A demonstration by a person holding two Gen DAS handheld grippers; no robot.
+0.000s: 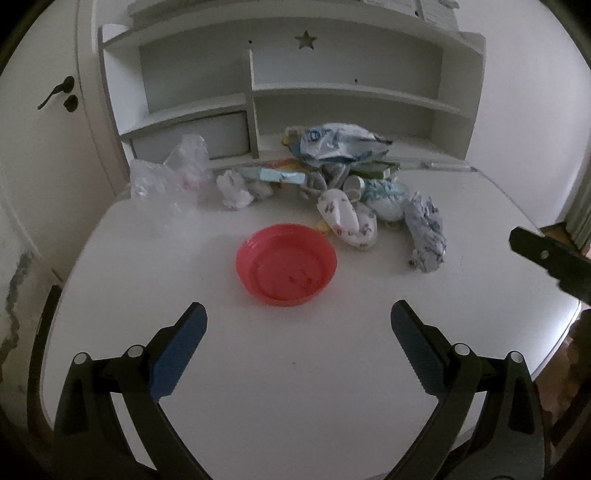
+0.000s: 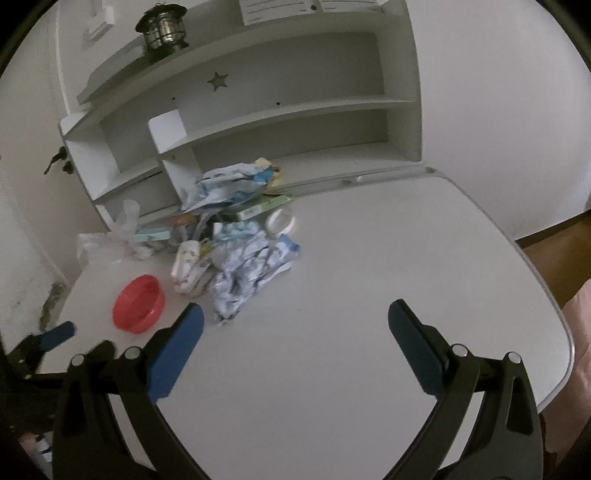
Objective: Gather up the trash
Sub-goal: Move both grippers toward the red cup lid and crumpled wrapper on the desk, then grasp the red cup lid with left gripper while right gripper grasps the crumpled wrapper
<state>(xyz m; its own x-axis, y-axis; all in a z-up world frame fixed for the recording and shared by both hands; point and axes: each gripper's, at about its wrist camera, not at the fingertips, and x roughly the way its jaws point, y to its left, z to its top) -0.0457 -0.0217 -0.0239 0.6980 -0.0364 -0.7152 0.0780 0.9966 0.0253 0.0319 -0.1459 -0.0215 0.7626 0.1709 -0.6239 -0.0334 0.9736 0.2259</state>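
A heap of trash [image 1: 343, 173] lies at the back of the white table [image 1: 295, 369]: crumpled wrappers, a blue-and-white bag [image 1: 332, 142], rolled patterned bundles [image 1: 347, 218], a crumpled paper [image 1: 426, 232] and a clear plastic bag [image 1: 170, 177]. A red bowl [image 1: 286, 269] sits in front of the heap. My left gripper [image 1: 297, 325] is open just short of the bowl, empty. My right gripper [image 2: 295, 321] is open over bare table, right of the crumpled paper [image 2: 243, 280] and the red bowl [image 2: 138, 304]. The trash heap [image 2: 229, 206] lies beyond it.
A white shelf unit [image 1: 280, 85] with a star cut-out stands behind the heap; a lantern [image 2: 162, 26] sits on top. A roll of tape [image 2: 280, 221] lies by the pile. A door with a dark handle [image 1: 55, 92] is at left. Wooden floor [image 2: 554, 251] shows at right.
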